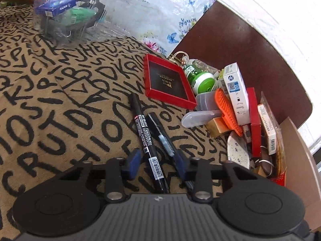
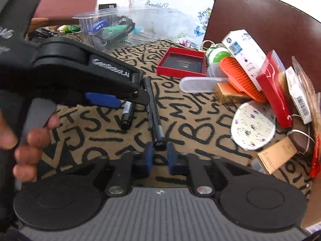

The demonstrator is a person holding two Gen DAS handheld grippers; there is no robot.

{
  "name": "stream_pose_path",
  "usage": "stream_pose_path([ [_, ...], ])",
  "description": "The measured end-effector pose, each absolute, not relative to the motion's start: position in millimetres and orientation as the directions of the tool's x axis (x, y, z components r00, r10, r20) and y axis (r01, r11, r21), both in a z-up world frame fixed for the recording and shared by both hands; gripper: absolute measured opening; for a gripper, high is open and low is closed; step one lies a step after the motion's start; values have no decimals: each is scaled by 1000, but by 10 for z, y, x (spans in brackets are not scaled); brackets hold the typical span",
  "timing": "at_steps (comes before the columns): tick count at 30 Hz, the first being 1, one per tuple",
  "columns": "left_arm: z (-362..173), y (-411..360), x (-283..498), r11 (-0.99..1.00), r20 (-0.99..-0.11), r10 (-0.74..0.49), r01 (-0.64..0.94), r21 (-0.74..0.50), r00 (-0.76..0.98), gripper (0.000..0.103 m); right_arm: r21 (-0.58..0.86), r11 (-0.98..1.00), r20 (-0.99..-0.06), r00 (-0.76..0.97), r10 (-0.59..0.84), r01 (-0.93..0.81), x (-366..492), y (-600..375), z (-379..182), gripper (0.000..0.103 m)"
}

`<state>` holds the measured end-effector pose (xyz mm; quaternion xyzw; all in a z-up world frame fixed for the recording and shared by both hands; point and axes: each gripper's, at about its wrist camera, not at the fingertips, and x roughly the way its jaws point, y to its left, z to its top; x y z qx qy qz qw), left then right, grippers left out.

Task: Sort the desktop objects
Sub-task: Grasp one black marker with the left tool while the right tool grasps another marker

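Note:
Two black markers lie side by side on the lettered tan cloth (image 1: pixel 60 100): a labelled marker (image 1: pixel 145 140) and a second marker (image 1: pixel 167 140). My left gripper (image 1: pixel 157 160) straddles both. Its blue pads stand close beside them, a thin gap shows between the markers, and I see no squeeze. In the right wrist view the left gripper (image 2: pixel 140 98) reaches in from the left over the second marker (image 2: pixel 127 114). The labelled marker (image 2: pixel 152 110) runs toward me, and my right gripper (image 2: pixel 160 154) is shut on its near end.
A clear plastic box (image 1: pixel 68 14) holding a blue pack and clips stands at the back. A red tray (image 1: pixel 166 80) lies ahead. On the right is a pile with a white carton (image 1: pixel 234 92), an orange brush (image 1: pixel 226 110) and a green bottle (image 1: pixel 200 80). A hand (image 2: pixel 30 140) holds the left gripper.

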<state>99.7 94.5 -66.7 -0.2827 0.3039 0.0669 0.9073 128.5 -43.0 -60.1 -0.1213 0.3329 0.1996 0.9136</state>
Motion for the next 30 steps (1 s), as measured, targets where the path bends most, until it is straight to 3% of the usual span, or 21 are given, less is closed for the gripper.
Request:
stream_pose_path([
  [2, -667, 917, 1015, 842, -606, -30, -306, -444, 795, 21, -86, 892, -660, 696, 282, -443, 1242, -490, -590, 10],
  [8, -656, 835, 953, 871, -618, -61, -260, -416, 784, 15, -91, 888, -677, 682, 277, -451, 973, -704, -553, 10],
  [20, -605, 79, 483, 929, -635, -301, 68, -364, 711, 15, 0, 925, -744, 618, 254, -381, 56, -1590, -426, 11],
  [26, -609, -80, 424, 943, -650, -271, 58, -329, 710, 17, -5, 930, -706, 660, 257, -367, -60, -1663, -326, 14],
  [28, -590, -77, 472, 940, -653, -271, 50, -337, 707, 25, -6, 930, -691, 674, 262, -367, 5, -1612, -319, 21],
  [29, -586, -77, 502, 943, -653, -265, 48, -330, 709, 30, -5, 929, -683, 680, 267, -370, 44, -1592, -323, 32],
  [30, -586, -85, 527, 948, -657, -252, 43, -316, 711, 31, -3, 927, -679, 681, 272, -374, 99, -1568, -334, 36],
])
